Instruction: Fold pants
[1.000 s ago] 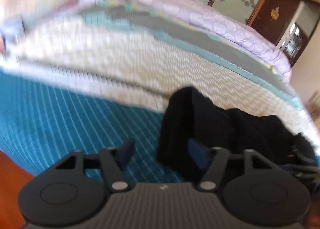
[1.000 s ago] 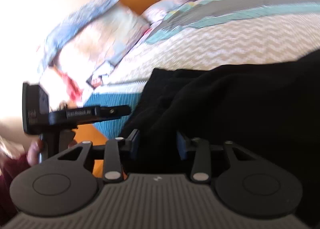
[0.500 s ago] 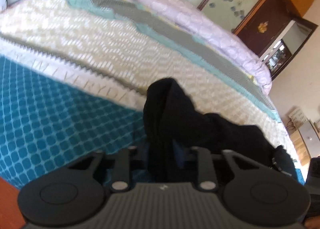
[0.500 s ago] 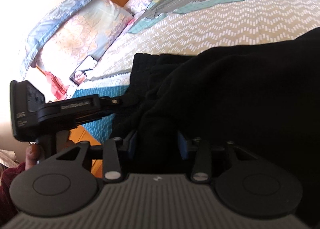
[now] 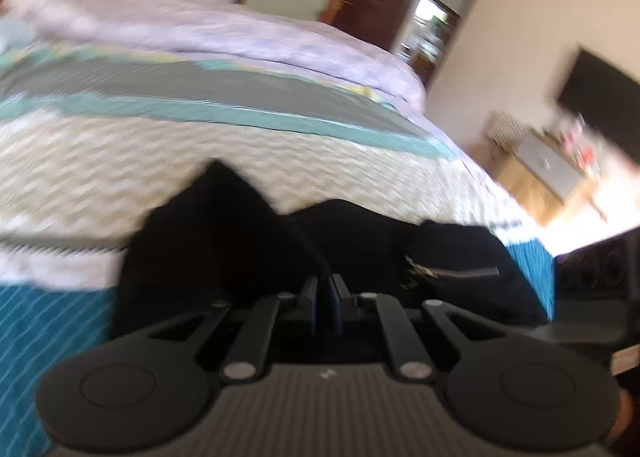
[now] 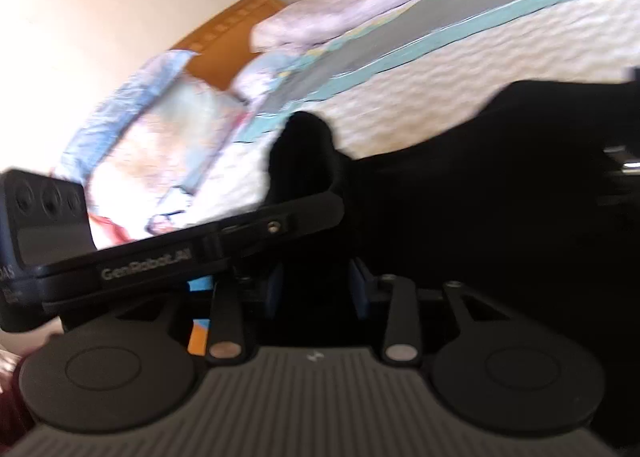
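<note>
Black pants (image 5: 224, 241) lie bunched on the near side of the bed (image 5: 120, 161), over the white chevron band and the teal quilt edge (image 5: 36, 321). A zip pocket (image 5: 456, 271) shows on the right part of the heap. Left gripper (image 5: 325, 289): jaws pinched nearly together on a thin fold of the pants, and a peak of cloth rises just beyond them. Right gripper (image 6: 316, 289): jaws at a narrow-to-medium gap and closing, black fabric bunched between the pads; whether they press it yet I cannot tell. In the right wrist view the left gripper (image 6: 312, 213) crosses from the left, its tip in the pants (image 6: 480, 185). Pillows (image 6: 160, 125) and wooden headboard (image 6: 224, 29) far left, lilac duvet (image 5: 224, 33) along the far side. Both views blurred.
</note>
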`<state>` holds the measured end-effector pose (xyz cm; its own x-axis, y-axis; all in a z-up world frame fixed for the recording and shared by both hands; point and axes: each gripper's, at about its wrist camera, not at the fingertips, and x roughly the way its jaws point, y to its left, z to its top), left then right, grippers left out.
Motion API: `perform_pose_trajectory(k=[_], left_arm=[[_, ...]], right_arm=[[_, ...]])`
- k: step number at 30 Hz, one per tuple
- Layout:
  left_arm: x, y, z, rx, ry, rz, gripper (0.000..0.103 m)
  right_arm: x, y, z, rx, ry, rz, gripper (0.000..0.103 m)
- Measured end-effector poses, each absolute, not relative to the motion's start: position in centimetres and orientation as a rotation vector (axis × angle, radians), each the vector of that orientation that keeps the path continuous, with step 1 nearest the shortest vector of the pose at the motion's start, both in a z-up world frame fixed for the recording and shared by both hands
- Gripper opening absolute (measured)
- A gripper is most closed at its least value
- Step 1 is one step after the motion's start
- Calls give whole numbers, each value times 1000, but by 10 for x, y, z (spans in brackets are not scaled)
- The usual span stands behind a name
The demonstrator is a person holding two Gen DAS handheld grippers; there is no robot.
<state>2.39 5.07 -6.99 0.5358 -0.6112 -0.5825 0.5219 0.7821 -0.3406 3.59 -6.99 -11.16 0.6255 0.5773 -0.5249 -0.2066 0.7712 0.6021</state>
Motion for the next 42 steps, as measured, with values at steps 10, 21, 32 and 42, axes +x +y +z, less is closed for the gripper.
perform_pose_trajectory(k=[10, 21, 32, 42], left_arm=[[-20, 94, -38, -101, 671, -701, 43], [-16, 162, -48, -136, 656, -525, 84], [-2, 150, -61, -200, 714, -580, 14], [-13, 41, -63, -48, 739, -786, 14]], right_arm=[[33, -105, -102, 661, 714, 444, 47], [36, -77, -96, 659, 707, 502, 83], [58, -29, -106, 378, 762, 506, 13], [13, -136, -116, 817, 692, 382, 29]])
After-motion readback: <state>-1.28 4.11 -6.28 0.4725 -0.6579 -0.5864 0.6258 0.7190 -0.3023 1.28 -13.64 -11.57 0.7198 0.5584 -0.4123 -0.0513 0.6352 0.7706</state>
